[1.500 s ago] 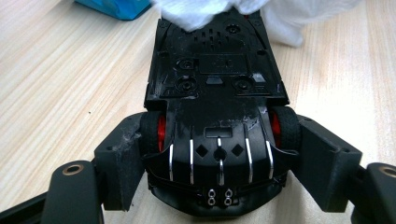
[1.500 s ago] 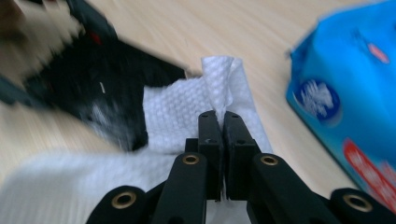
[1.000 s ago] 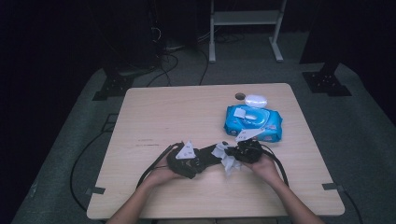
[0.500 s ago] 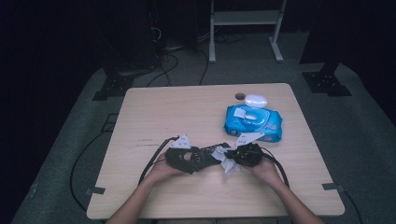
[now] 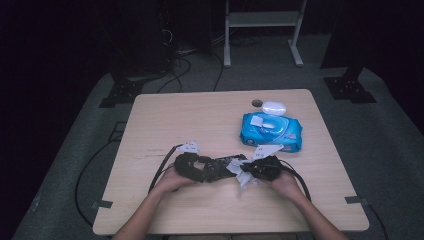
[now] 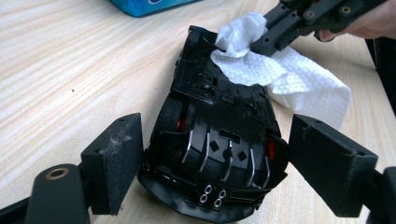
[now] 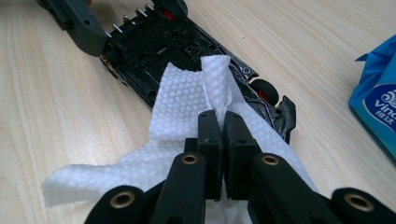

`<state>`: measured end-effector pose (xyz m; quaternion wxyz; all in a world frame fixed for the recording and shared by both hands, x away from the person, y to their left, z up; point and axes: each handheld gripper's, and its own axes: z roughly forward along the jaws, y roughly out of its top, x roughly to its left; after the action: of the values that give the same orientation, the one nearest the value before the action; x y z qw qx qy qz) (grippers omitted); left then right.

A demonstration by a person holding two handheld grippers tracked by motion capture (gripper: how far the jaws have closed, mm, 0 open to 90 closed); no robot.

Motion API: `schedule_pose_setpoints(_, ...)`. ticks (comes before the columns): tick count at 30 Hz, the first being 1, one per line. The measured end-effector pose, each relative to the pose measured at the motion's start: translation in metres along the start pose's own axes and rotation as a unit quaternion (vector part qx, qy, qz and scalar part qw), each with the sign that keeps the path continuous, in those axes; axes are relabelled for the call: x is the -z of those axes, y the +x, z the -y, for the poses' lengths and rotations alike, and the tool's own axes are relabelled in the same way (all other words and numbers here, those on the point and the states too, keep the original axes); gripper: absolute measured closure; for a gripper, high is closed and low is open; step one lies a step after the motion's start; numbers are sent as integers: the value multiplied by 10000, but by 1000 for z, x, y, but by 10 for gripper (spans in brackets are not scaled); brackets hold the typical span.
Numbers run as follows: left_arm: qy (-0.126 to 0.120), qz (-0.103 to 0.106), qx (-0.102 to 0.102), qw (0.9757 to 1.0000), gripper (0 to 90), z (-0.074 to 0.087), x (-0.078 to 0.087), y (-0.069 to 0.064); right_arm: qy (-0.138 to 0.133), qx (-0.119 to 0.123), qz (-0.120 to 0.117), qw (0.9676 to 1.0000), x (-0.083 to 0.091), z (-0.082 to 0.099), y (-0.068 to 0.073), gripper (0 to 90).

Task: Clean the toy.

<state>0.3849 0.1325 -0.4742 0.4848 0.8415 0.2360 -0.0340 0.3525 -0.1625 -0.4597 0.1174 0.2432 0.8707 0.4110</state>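
The right gripper (image 7: 219, 126) has its jaws pressed together on a fold of white wipe (image 7: 187, 102), which drapes over the upturned underside of a black toy car (image 7: 187, 51). The left gripper (image 6: 219, 163) stands with its jaws spread on either side of the car's rear end; the pads sit just beside the body, and whether they actually bear on it cannot be told from the left gripper view. The car lies belly-up, wheels in the air, near the middle of the desk's (image 5: 165, 120) front half, between the two hands in the high view. A blue pack of wipes (image 5: 272, 131) lies toward the right edge, well apart from the car, with a small white oval object (image 5: 273, 106) just behind it.

Judging from this, the car is being wiped. The main risk is that the car slides or spins on its smooth roof when the wipe drags across it, if the left jaws are not really bracing it. The pinched fold is also narrow, so the wipe could pull free or snag on the underside's ribs and tear.
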Motion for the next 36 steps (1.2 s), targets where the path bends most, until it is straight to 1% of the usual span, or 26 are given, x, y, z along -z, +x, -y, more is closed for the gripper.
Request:
schedule_pose_setpoints(3, -45, 101, 263, 9996, 181, 0, 1, 4, -12, 18, -14, 10000, 0, 1, 1, 861)
schedule_pose_setpoints(4, -52, 105, 334, 9994, 187, 0, 2, 5, -9, 15, -20, 10000, 0, 1, 1, 861)
schedule_pose_setpoints(5, -51, 95, 394, 9992, 202, 0, 3, 7, -6, 17, -40, 10000, 0, 1, 1, 861)
schedule_pose_setpoints(6, -76, 48, 445, 9990, 200, 1, 4, 9, 0, 31, -44, 10000, 1, 0, 1, 861)
schedule_pose_setpoints(9, -18, -2, 583, 9983, 230, 2, 6, 12, 0, 61, -23, 10000, 0, 0, 2, 861)
schedule_pose_setpoints(13, 30, 35, 700, 9975, 234, 3, 4, 13, -8, 60, -43, 10000, 1, 1, 2, 861)
schedule_pose_setpoints(14, 56, 60, 760, 9971, 241, 3, 3, 14, -5, 64, -47, 10000, 1, 1, 2, 861)
schedule_pose_setpoints(15, 113, 119, 797, 9967, 241, 4, 2, 14, -14, 59, -55, 10000, 1, 1, 3, 861)
schedule_pose_setpoints(17, 101, 196, 861, 9960, 277, 4, 2, 14, -22, 65, -34, 10000, 2, 2, 4, 861)
schedule_pose_setpoints(18, 127, 209, 883, 9958, 295, 4, 2, 14, -37, 67, -27, 10000, 2, 2, 5, 862)
schedule_pose_setpoints(21, 145, 206, 948, 9952, 303, 3, 2, 14, -57, 63, -21, 10000, 2, 3, 5, 862)
schedule_pose_setpoints(24, 161, 174, 908, 9956, 306, 3, 2, 12, -85, 56, -3, 9999, 2, 3, 5, 862)
schedule_pose_setpoints(26, 163, 130, 811, 9965, 309, 2, 2, 10, -91, 51, 10, 9999, 2, 4, 6, 862)
schedule_pose_setpoints(28, 150, 79, 649, 9977, 319, 1, 4, 7, -99, 25, 12, 9999, 3, 5, 7, 862)
schedule_pose_setpoints(31, 126, -29, 468, 9988, 322, 0, 4, 2, -124, 23, 36, 9999, 3, 6, 8, 862)
schedule_pose_setpoints(33, 108, -121, 256, 9995, 322, -1, 5, -3, -151, 36, 29, 9999, 4, 7, 9, 862)
schedule_pose_setpoints(34, 91, -192, 98, 9997, 322, -1, 5, -5, -154, 17, 17, 9999, 4, 7, 9, 862)
schedule_pose_setpoints(35, 62, -251, -10, 9997, 322, -1, 5, -8, -147, 5, 3, 9999, 5, 7, 9, 862)
schedule_pose_setpoints(36, 51, -329, -178, 9993, 322, -1, 6, -11, -142, 4, -3, 9999, 5, 8, 10, 862)
